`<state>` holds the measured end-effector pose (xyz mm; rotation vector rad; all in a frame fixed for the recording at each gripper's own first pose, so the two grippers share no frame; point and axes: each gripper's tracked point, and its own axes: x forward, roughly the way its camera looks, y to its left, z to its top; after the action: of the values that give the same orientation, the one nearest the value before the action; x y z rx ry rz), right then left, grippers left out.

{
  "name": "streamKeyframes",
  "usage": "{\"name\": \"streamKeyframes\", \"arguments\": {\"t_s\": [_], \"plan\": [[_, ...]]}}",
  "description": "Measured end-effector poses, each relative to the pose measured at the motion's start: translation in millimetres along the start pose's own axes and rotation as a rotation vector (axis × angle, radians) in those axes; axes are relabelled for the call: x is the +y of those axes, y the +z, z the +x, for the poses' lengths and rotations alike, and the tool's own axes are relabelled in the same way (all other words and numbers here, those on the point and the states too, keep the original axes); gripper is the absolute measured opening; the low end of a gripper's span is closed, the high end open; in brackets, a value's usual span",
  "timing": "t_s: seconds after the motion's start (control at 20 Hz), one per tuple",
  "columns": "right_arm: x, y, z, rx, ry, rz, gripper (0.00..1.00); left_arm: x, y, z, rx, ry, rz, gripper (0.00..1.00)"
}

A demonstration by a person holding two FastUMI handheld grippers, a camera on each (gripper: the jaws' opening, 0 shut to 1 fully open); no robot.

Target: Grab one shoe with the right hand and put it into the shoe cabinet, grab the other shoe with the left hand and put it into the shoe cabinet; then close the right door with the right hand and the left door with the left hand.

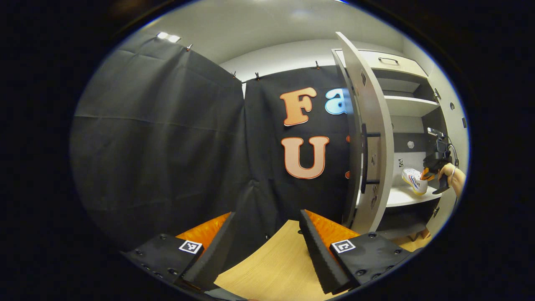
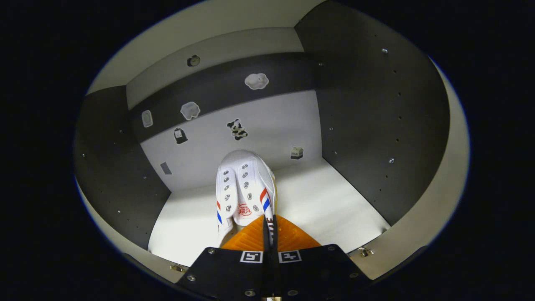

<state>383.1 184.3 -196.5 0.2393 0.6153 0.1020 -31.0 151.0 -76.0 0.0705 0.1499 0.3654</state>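
Note:
A white shoe [image 2: 242, 184] with red and blue stripes points toe-first into the shoe cabinet's compartment, over its white shelf [image 2: 334, 200]. My right gripper [image 2: 268, 223] is shut on the shoe's heel edge, with the thin collar pinched between both fingers. The left gripper view shows that same shoe [image 1: 413, 179] inside the cabinet at the far right, tilted just above the shelf, with the right gripper [image 1: 430, 171] and a hand [image 1: 455, 175] behind it. My left gripper [image 1: 267, 217] stands open with nothing between its fingers, low over a wooden surface [image 1: 271, 267].
The cabinet's left door [image 1: 372, 138] stands open, edge-on to me, its dark handle [image 1: 365, 159] facing left. The right door [image 1: 453, 104] is open too. Dark side walls [image 2: 376, 125] with peg holes bound the compartment. Another shelf [image 1: 409, 106] sits higher up.

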Motion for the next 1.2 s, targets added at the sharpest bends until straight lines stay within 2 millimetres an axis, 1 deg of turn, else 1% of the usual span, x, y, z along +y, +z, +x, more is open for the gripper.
{"name": "streamKeyframes", "arguments": {"t_s": [0.1,0.2,0.25,0.3,0.35,0.4,0.45,0.55,0.6,0.65,0.7,0.75,0.8,0.85,0.9,1.05,1.2], "plan": [[-8.7,-6.5,15.9,0.03,-0.019,-0.005,0.0,-3.0,3.0,2.0,-0.002,-0.001,-0.004,0.96],[-12.8,-8.5,18.7,0.048,-0.023,0.012,0.0,-6.2,7.7,3.0,-0.01,0.005,0.004,0.96],[-11.3,-4.7,15.6,0.031,-0.016,0.007,0.01,-9.4,10.7,2.6,-0.018,0.001,0.004,0.95],[-9.8,-3.0,10.2,0.019,-0.008,-0.006,0.11,-15.7,12.4,1.4,-0.023,-0.007,0.001,0.95],[-6.1,4.2,3.2,-0.017,0.001,-0.018,0.15,-22.5,13.9,0.6,-0.025,-0.02,-0.004,0.96],[-5.3,12.6,-7.5,-0.053,0.007,-0.025,0.27,-28.1,14.2,-0.7,-0.026,-0.035,-0.007,0.95],[-0.8,17.9,-18.9,-0.074,0.027,-0.025,0.31,-33.7,14.9,-1.7,-0.026,-0.047,-0.007,0.95],[5.3,19.1,-42.8,-0.082,0.059,-0.022,0.38,-43.2,15.5,-6.4,-0.03,-0.071,-0.008,0.95],[6.6,21.9,-54.9,-0.091,0.071,-0.027,0.47,-47.6,15.6,-10.3,-0.033,-0.085,-0.01,0.95],[8.8,24.9,-67.8,-0.106,0.086,-0.033,0.5,-52.9,16.8,-12.8,-0.034,-0.096,-0.012,0.95],[12.1,27.2,-79.9,-0.116,0.108,-0.031,0.68,-59.4,17.4,-15.8,-0.036,-0.109,-0.015,0.95],[15.9,30.0,-93.5,-0.13,0.128,-0.027,0.72,-64.3,19.2,-17.9,-0.038,-0.123,-0.019,0.95],[18.2,34.8,-107.0,-0.151,0.146,-0.026,0.8,-70.1,19.1,-21.0,-0.038,-0.138,-0.022,0.95],[19.4,37.6,-120.1,-0.166,0.158,-0.036,0.84,-75.4,19.1,-24.9,-0.039,-0.153,-0.025,0.96],[20.2,38.6,-132.8,-0.181,0.168,-0.049,0.93,-81.8,19.1,-28.5,-0.038,-0.169,-0.026,0.96],[18.4,48.4,-173.6,-0.25,0.174,-0.077,0.94,-103.0,12.9,-40.4,-0.028,-0.221,-0.019,0.95],[4.8,56.4,-215.5,-0.321,0.146,-0.119,0.94,-122.2,2.2,-50.5,-0.011,-0.27,-0.024,0.96]]}}
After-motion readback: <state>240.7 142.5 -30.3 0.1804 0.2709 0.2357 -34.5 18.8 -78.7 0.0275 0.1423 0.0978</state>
